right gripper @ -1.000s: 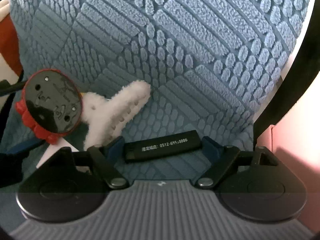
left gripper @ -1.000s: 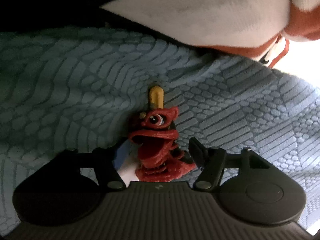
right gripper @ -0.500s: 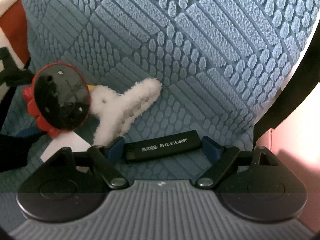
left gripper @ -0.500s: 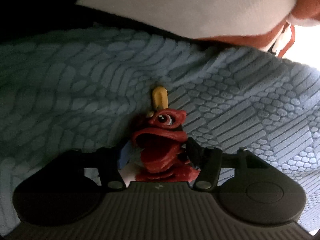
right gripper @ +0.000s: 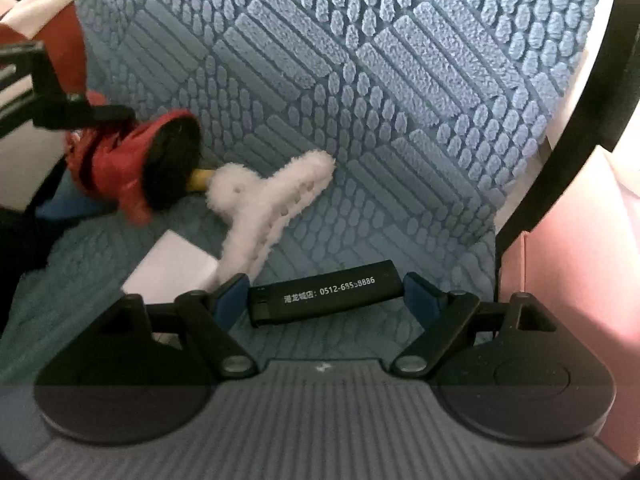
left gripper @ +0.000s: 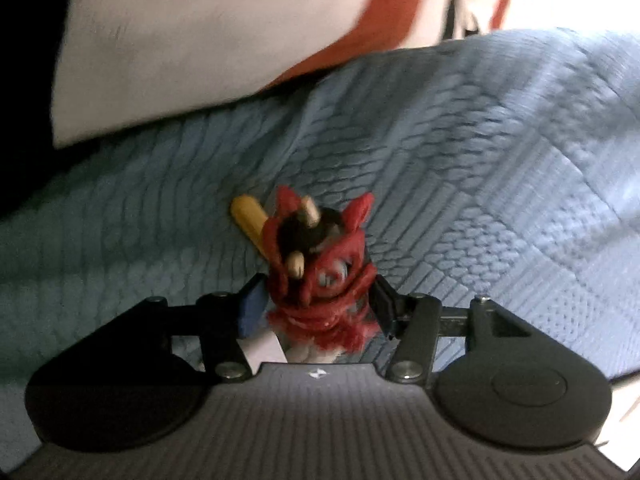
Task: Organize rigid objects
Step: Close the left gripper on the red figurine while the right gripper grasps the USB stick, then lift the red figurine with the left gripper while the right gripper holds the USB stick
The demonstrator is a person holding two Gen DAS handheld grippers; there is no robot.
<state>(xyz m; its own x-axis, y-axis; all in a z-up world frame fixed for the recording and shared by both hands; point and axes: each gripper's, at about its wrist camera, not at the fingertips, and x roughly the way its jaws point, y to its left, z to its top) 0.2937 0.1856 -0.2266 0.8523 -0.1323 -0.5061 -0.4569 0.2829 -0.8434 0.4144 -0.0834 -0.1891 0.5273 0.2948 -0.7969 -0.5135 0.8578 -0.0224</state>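
Surface: blue textile cover [right gripper: 400, 92] with a raised pile pattern of bars, ovals and scales spread under everything in both views; whether it lay on a bed or a sofa could not be told.
Background: a white and orange-red cloth bulk [left gripper: 208, 40] rose past the far edge of the cover in the left wrist view, blurred; a pale pink panel [right gripper: 580, 240] stood at the right edge of the right wrist view.
Left claw [left gripper: 316, 304]: narrow, its blue-padded fingers [left gripper: 250, 308] pressed on both sides of the red lion figurine [left gripper: 320, 272].
Figurine: glossy red, ridged and lumpy, with a black crown and small cream horns; in the right wrist view it was held tilted, its flat round black base [right gripper: 172, 168] facing the camera.
Yellow peg [left gripper: 250, 220]: smooth, rounded tip, just behind the figurine on the cover.
Right claw [right gripper: 326, 300]: spread about as wide as the black lighter [right gripper: 324, 294], one pad at each end.
Lighter: slim, matte, rectangular, with white printed characters and digits along its side.
Hair clip [right gripper: 268, 204]: white, fluffy, claw-shaped, lying between figurine and lighter.
White card [right gripper: 172, 268]: flat, beside the clip, partly behind the right claw's left finger.
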